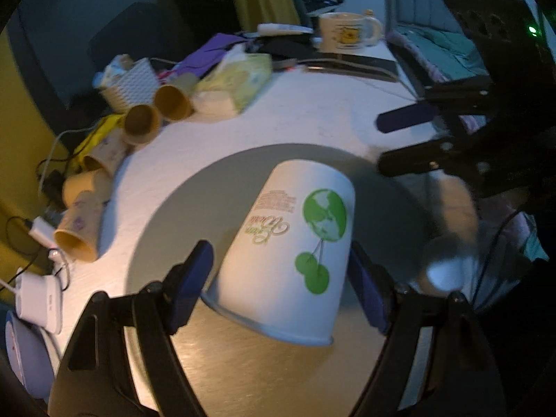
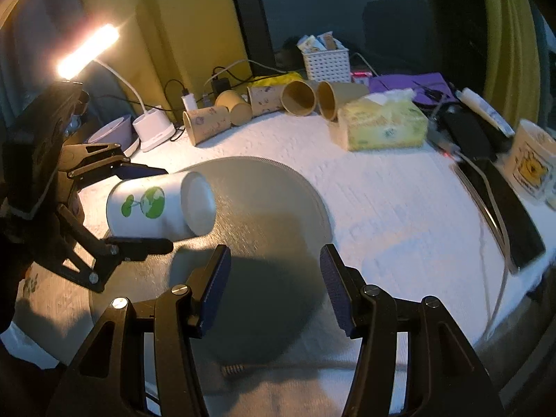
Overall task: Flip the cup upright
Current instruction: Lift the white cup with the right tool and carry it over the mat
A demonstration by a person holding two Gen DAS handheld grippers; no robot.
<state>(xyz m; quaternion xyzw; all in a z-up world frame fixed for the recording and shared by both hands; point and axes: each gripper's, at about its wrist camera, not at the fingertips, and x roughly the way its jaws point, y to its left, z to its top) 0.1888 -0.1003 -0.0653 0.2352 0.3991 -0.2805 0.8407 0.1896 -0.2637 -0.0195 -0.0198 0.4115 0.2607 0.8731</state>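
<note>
A white paper cup (image 1: 292, 253) with a green globe print lies tilted on its side over a round grey mat (image 1: 243, 358), base pointing away from my left wrist camera. My left gripper (image 1: 281, 285) has a finger on each side of the cup near its rim and looks closed on it. In the right wrist view the cup (image 2: 156, 208) shows at left between the left gripper's fingers (image 2: 139, 245), base toward the mat's middle. My right gripper (image 2: 274, 285) is open and empty above the mat (image 2: 271, 208), to the right of the cup.
Several brown paper cups (image 2: 243, 104) lie on their sides along the table's far edge, beside a tissue box (image 2: 382, 121), a white basket (image 2: 326, 64) and a lit desk lamp (image 2: 87, 50). A mug (image 2: 531, 166) and black devices sit at right.
</note>
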